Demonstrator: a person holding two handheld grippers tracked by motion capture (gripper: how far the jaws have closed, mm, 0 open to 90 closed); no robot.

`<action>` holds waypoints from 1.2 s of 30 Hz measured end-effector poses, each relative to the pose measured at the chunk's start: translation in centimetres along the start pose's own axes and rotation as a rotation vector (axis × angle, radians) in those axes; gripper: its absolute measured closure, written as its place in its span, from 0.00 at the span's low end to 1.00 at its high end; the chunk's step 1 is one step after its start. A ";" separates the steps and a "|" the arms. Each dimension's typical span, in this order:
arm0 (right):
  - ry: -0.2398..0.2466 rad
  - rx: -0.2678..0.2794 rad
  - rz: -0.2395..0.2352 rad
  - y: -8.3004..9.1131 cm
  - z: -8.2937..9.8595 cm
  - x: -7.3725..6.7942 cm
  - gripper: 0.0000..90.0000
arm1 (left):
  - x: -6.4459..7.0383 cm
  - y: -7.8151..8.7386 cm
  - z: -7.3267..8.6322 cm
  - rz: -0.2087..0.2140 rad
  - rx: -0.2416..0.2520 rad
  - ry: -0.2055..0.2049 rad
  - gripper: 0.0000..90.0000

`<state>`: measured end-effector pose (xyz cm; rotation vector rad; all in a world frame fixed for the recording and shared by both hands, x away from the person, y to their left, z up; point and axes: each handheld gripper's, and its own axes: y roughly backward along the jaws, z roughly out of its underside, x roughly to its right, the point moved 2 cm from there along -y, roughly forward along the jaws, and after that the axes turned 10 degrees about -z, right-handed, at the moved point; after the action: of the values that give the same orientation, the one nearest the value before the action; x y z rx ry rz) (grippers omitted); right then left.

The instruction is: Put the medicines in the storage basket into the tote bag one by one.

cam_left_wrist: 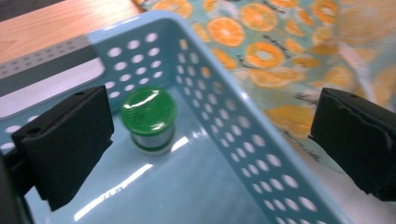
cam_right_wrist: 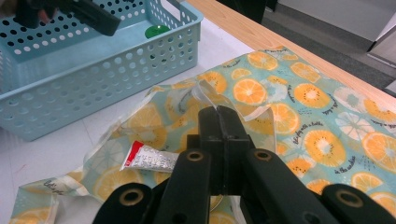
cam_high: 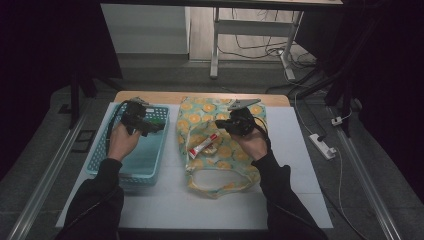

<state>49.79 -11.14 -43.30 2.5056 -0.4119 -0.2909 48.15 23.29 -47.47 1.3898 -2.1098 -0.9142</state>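
A: My left hand-held gripper (cam_left_wrist: 205,140) hangs over the basket (cam_left_wrist: 243,135), jaws wide apart, straddling its right wall. A green-lidded jar (cam_left_wrist: 148,120) stands in the far corner.

B: And your right?

A: Right hand-held gripper (cam_right_wrist: 218,114) is pinched together on the bag's (cam_right_wrist: 299,102) clear edge. A tube (cam_right_wrist: 148,159) lies in the bag's mouth, mid-bench.

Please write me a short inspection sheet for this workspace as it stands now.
Surface: white table, wooden strip along its far edge.
Job's things: green-lidded jar upright in blue basket; orange-print bag lies flat, a tube at its mouth.
Clutter: nothing seen.
Grippers: left gripper open above the basket; right gripper shut on the bag's rim.
Cables: power strip and leads on the floor at right.
Surroundings: dark room, table frame beyond.
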 end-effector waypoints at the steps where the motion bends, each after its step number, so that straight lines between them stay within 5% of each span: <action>1: 0.000 0.000 0.000 0.0 0.0 0.0 1.00 | -0.2 -0.1 0.0 -0.002 -0.002 0.000 0.00; 8: 0.001 -0.003 0.001 0.0 0.0 0.0 1.00 | -0.8 -1.5 -0.1 -0.033 -0.054 0.023 0.00; 15: 0.003 -0.001 0.000 0.0 0.0 0.0 1.00 | -1.1 -3.0 -0.2 -0.107 -0.126 -0.001 0.00; 23: 0.003 -0.001 0.000 0.1 0.0 0.0 1.00 | -1.4 -4.6 -0.3 -0.138 -0.191 -0.013 0.01; 26: 0.004 -0.001 0.000 0.1 0.0 0.0 1.00 | -1.5 -4.9 -0.4 -0.121 -0.185 -0.009 0.02; 36: 0.005 -0.001 0.000 0.1 -0.1 0.0 1.00 | -1.8 -5.0 -0.5 -0.117 -0.205 0.017 0.35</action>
<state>49.77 -11.19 -43.19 2.5052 -0.4103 -0.2849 52.30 23.44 -50.86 1.4204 -1.8790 -1.1261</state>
